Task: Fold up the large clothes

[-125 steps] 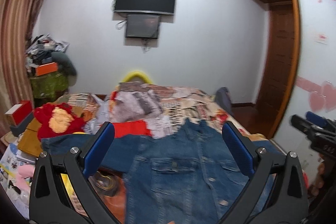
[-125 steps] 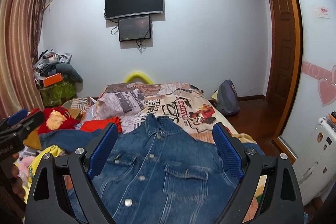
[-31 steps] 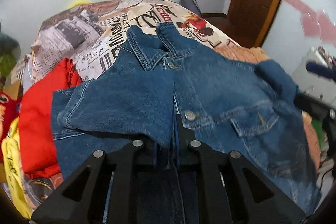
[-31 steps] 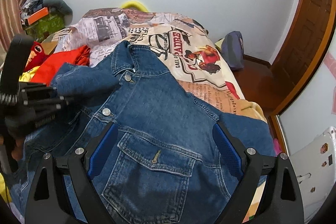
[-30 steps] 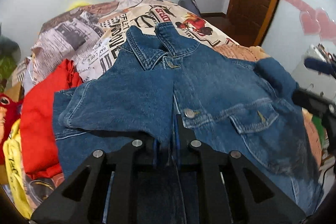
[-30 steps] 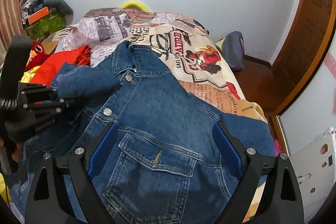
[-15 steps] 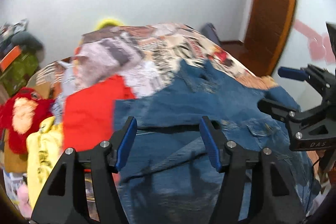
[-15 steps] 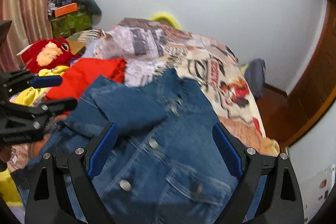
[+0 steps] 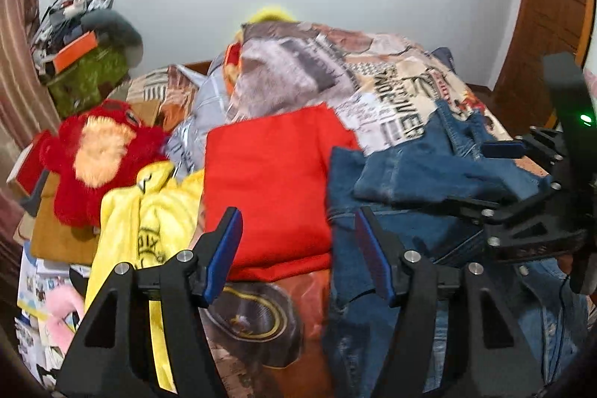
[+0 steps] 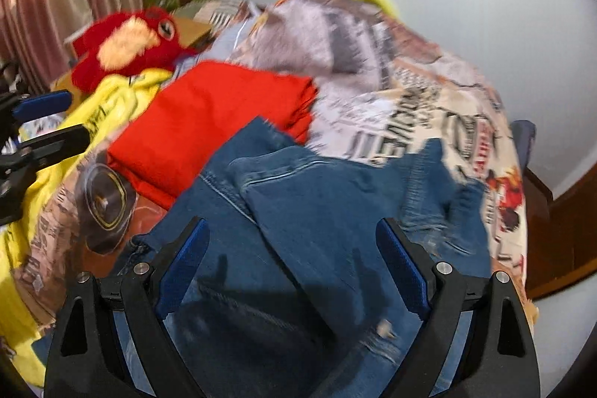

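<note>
— Looking down the left gripper [image 9: 298, 252], what sits between its blue pads?
— Nothing is pinched. Its jaws have just been opening and now stand apart over the folded red garment [image 9: 268, 181] and the bedspread [image 9: 373, 88]; the denim jacket [image 9: 429, 181] begins just beside the right-hand pad and runs toward the right edge of the bed.
— Where does the jacket lie on the bed?
— On the near right part, collar pointing toward the far wall, with one sleeve folded across its front. The red garment touches its left side, and a yellow garment [image 9: 149, 211] lies beyond that, near the left edge beside a red plush toy [image 9: 97, 159].
— And the right gripper [image 10: 291, 256]?
— Its jaws are spread wide and released, hanging directly above the jacket [image 10: 317, 211]; denim fills the gap between the pads, but neither pad presses it.
</note>
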Action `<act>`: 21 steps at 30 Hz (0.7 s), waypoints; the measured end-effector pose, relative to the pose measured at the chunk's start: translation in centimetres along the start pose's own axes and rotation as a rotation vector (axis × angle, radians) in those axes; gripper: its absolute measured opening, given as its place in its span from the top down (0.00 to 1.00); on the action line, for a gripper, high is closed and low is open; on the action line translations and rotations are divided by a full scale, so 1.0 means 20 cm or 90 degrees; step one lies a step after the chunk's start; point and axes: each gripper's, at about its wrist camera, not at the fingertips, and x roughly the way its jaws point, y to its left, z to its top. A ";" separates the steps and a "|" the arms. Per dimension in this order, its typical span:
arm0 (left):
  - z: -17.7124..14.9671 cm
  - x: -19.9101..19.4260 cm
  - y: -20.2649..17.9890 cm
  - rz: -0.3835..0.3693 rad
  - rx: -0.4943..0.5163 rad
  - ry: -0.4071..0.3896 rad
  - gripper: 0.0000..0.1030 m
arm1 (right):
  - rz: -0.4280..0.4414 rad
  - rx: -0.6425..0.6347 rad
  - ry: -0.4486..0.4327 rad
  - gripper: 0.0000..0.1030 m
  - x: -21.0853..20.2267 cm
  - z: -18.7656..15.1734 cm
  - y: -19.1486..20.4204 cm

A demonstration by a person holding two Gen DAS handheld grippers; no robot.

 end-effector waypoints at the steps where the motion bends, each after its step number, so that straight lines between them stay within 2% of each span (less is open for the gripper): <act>1: -0.01 0.01 0.01 0.001 -0.002 0.004 0.40 | 0.006 -0.005 0.013 0.16 0.03 0.01 0.02; 6: -0.08 0.11 0.06 -0.004 -0.023 0.038 0.40 | 0.028 -0.017 0.089 0.31 0.23 0.07 0.07; 10: -0.11 0.17 0.09 -0.013 -0.042 0.059 0.40 | 0.017 -0.020 0.136 0.45 0.38 0.08 0.09; 13: -0.13 0.21 0.10 -0.021 -0.058 0.077 0.40 | 0.011 -0.026 0.142 0.56 0.45 0.08 0.10; 15: -0.15 0.23 0.10 -0.027 -0.064 0.087 0.40 | 0.027 -0.040 0.130 0.69 0.45 0.07 0.12; 18: -0.17 0.25 0.09 -0.023 -0.061 0.098 0.40 | 0.026 -0.056 0.116 0.82 0.44 0.05 0.15; 21: -0.18 0.24 0.08 -0.021 -0.061 0.101 0.40 | 0.032 -0.040 0.097 0.88 0.38 0.06 0.13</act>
